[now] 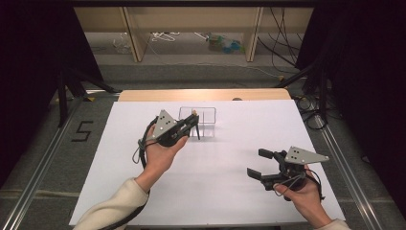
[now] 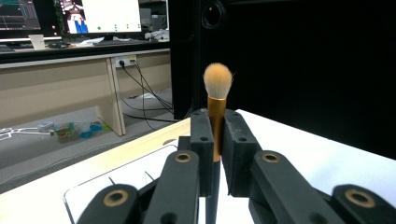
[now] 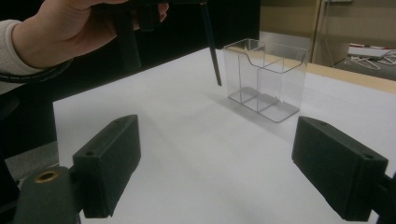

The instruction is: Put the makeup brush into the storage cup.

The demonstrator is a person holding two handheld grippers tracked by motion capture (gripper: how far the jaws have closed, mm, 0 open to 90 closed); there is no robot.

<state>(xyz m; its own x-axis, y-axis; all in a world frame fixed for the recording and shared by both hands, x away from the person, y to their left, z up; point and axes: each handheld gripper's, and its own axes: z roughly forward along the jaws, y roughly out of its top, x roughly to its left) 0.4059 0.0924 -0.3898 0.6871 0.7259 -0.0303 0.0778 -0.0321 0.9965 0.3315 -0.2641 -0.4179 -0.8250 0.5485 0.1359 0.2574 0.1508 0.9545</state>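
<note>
My left gripper (image 1: 190,123) is shut on a makeup brush (image 1: 197,128), which it holds upright just in front of a clear acrylic holder (image 1: 206,116) with compartments. In the left gripper view the brush (image 2: 217,105) rises between the pads, with tan bristles on top, a gold ferrule and a dark handle. From the right gripper view the brush handle (image 3: 211,49) hangs with its tip above the table, left of the clear holder (image 3: 266,77). At the table's near right, my right gripper (image 1: 261,163) stands open with nothing between its pads (image 3: 109,170).
A white sheet (image 1: 225,148) covers the table, with a wooden edge (image 1: 206,94) at the back. Beyond lie floor cables, a shelf unit and dark curtains at both sides. The person's left hand (image 3: 70,28) shows in the right gripper view.
</note>
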